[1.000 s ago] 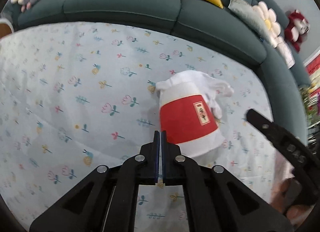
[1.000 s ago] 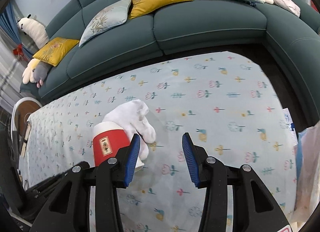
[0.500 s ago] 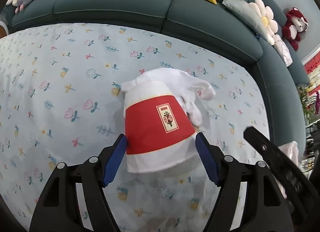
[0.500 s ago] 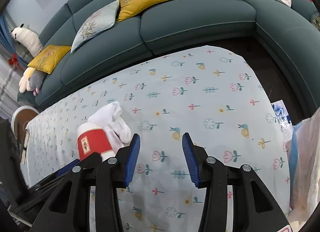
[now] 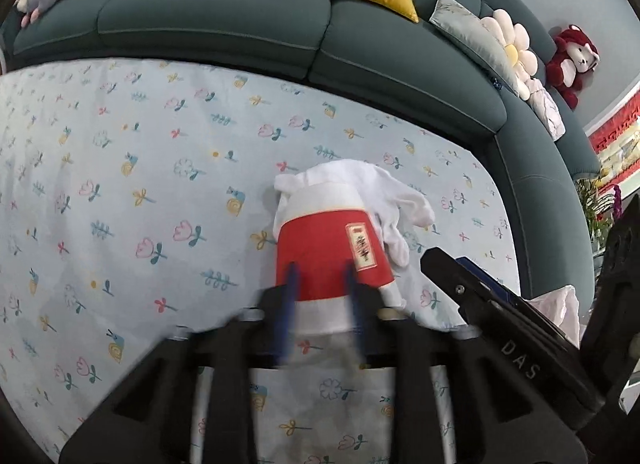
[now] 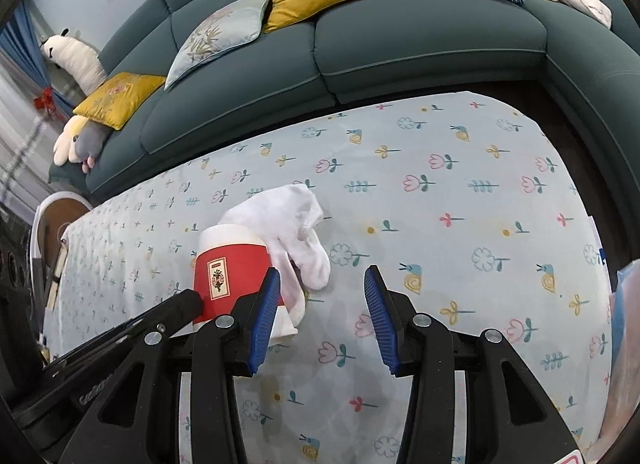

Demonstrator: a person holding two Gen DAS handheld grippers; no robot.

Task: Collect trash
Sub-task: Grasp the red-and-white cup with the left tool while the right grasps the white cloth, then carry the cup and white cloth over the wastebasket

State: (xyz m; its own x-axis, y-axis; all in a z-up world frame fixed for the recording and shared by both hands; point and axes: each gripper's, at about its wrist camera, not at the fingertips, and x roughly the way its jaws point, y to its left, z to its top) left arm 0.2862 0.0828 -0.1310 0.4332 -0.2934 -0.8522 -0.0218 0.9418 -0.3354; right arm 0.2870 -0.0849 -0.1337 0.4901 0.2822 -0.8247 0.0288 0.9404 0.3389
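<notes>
A red and white paper cup (image 5: pixel 332 252) lies on its side on the flowered tablecloth (image 5: pixel 140 184), against a crumpled white sock (image 5: pixel 396 200). My left gripper (image 5: pixel 322 304) is blurred; its blue fingers (image 5: pixel 290 300) overlap the cup's wide end on both sides. The cup (image 6: pixel 230 272) and the sock (image 6: pixel 296 232) also show in the right wrist view. My right gripper (image 6: pixel 320 316) is open and empty, just right of the cup, above the cloth. The left gripper's arm (image 6: pixel 120 332) shows low at the left there.
A dark teal sofa (image 5: pixel 240 24) with yellow and pale cushions curves round the table's far and right sides. A plush monkey (image 5: pixel 572 60) sits at the far right. A pale plastic bag (image 6: pixel 624 344) hangs at the right table edge.
My left gripper opened from shut, moved up round the cup and is now closing on its wide end. The right gripper stayed open and shifted a little.
</notes>
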